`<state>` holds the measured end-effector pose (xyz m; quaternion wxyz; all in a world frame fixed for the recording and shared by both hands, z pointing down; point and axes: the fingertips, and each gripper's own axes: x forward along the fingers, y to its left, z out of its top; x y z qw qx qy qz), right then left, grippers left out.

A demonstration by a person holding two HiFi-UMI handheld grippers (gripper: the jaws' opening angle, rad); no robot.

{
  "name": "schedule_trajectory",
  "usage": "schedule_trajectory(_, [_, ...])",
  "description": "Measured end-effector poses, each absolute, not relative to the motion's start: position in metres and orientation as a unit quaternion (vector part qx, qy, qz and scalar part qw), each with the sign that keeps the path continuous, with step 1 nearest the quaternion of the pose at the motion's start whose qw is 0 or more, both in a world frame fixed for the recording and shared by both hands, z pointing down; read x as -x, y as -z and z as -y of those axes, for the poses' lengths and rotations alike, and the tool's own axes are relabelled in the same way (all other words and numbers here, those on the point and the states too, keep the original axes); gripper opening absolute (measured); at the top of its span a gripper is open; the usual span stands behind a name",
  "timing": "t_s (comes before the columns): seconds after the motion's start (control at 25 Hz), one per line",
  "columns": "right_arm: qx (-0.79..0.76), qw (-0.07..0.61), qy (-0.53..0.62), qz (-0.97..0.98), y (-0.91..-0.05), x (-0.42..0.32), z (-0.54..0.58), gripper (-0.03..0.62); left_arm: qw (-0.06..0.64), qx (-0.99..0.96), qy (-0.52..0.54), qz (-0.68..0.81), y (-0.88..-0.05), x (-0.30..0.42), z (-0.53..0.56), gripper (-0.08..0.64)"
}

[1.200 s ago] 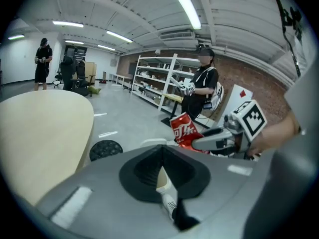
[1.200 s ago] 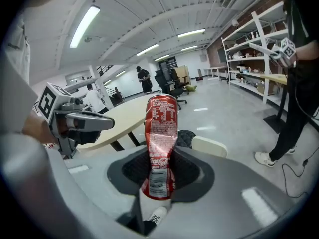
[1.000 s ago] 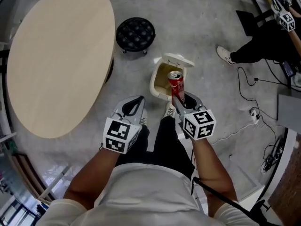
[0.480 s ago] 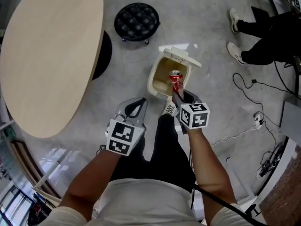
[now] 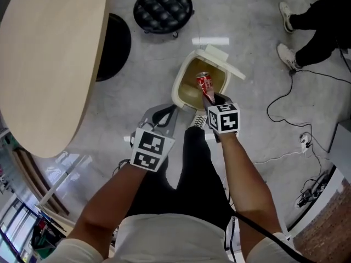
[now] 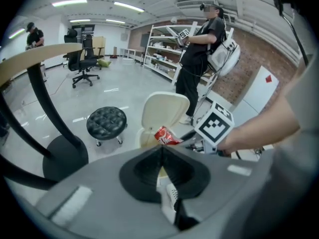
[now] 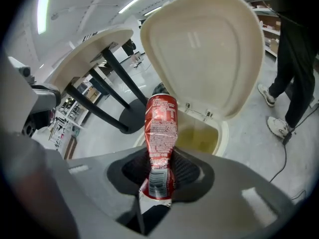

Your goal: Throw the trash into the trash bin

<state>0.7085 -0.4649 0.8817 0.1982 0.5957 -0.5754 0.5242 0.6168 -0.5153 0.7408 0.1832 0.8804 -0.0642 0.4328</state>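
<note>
A crushed red drink can (image 5: 204, 84) sticks up out of my right gripper (image 5: 209, 98), whose jaws are shut on its lower end. It hangs over the front part of the cream trash bin (image 5: 184, 75), whose lid (image 5: 226, 59) stands open at the back. In the right gripper view the can (image 7: 160, 129) points at the bin's yellowish inside (image 7: 202, 137) below the raised lid (image 7: 204, 49). My left gripper (image 5: 164, 114) is shut and empty, left of the bin and nearer to me. Its own view shows closed jaws (image 6: 161, 156) with the can (image 6: 167, 135) beyond them.
A large round wooden table (image 5: 44, 64) on a black base (image 5: 114, 40) fills the left. A black padded stool (image 5: 163, 4) stands behind the bin. Another person's shoes (image 5: 288, 56) and loose cables (image 5: 285, 149) lie on the grey floor at the right.
Both grippers have come down toward the bin. The can, still held in the right gripper, now sits over the bin's opening instead of short of it.
</note>
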Motion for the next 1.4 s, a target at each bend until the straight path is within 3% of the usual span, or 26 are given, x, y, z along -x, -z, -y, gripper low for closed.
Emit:
schedule_trajectory(0.76, [-0.565, 0.254, -0.557, 0.553, -0.974, -0.724, 0.491, 0.112, 0.234, -0.832, -0.494, 0.087, -0.857, -0.634, 0.515, 0.006])
schedule_trajectory(1.12, [-0.565, 0.272, -0.555, 0.546, -0.979, -0.724, 0.498, 0.115, 0.236, -0.83, -0.499, 0.08, -0.862, -0.64, 0.512, 0.006])
schedule_trajectory(1.28, [-0.561, 0.274, -0.562, 0.543, -0.981, -0.723, 0.497, 0.179, 0.235, -0.832, -0.497, 0.079, -0.86, -0.641, 0.512, 0.006])
schedule_trajectory(1.4, [-0.559, 0.273, -0.565, 0.542, -0.98, -0.722, 0.496, 0.187, 0.234, -0.832, -0.496, 0.078, -0.86, -0.639, 0.513, 0.006])
